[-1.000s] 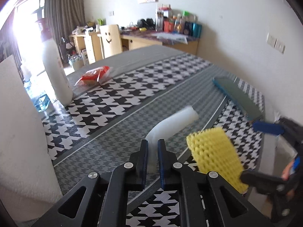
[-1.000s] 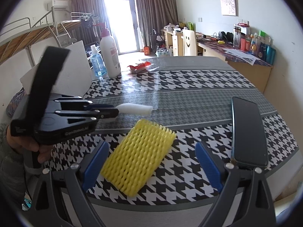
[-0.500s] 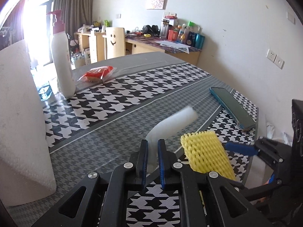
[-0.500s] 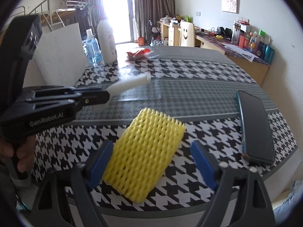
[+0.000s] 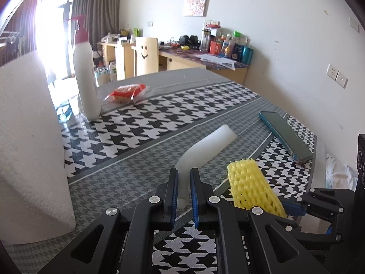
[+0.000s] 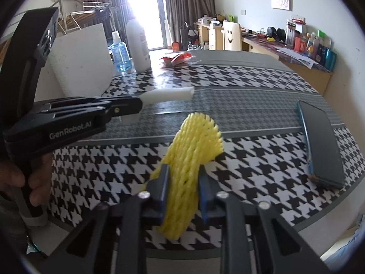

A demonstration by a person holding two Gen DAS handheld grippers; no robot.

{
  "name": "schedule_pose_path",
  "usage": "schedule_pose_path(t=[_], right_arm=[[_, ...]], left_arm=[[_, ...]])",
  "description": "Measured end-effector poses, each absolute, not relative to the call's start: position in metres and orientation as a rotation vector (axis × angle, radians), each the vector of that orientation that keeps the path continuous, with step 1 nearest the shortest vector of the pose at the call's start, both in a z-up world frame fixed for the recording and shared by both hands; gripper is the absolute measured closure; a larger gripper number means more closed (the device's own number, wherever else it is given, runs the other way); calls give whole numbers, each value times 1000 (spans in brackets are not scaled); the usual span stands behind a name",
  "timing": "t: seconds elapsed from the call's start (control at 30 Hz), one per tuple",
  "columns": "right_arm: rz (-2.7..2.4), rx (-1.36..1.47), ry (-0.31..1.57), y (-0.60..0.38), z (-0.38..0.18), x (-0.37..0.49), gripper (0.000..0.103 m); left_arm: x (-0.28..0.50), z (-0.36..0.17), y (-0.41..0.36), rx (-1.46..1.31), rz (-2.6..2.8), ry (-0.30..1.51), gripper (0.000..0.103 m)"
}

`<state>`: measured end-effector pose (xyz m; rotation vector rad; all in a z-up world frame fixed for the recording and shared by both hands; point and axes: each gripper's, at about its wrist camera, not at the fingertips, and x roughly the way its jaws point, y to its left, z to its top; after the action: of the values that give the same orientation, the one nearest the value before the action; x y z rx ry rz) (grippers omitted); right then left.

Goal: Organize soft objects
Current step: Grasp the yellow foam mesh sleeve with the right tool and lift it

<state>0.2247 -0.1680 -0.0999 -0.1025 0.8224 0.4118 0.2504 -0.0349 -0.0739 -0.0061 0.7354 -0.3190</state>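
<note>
Right wrist view shows the right gripper (image 6: 183,186) clamped across the yellow foam net (image 6: 191,169), its long axis running forward, while the left gripper (image 5: 182,190) pinches the white foam tube (image 5: 205,149) just beside it.

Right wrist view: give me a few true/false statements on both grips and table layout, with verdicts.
1. The right gripper is shut on the yellow foam net. True.
2. The left gripper is open and holds nothing. False: it is shut on the white foam tube.
3. The phone lies flat on the table, right of the yellow foam net. True.
4. The white pump bottle lies on its side. False: it stands upright.
5. The paper towel roll stands behind the left gripper. True.
</note>
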Motion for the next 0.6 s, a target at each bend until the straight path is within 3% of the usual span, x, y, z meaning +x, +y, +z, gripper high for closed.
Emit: schedule_pose_path(t=[0.6], right_arm=[[396, -69, 670, -174, -51, 207, 80]], left_arm=[[202, -22, -34, 12, -315, 575, 92]])
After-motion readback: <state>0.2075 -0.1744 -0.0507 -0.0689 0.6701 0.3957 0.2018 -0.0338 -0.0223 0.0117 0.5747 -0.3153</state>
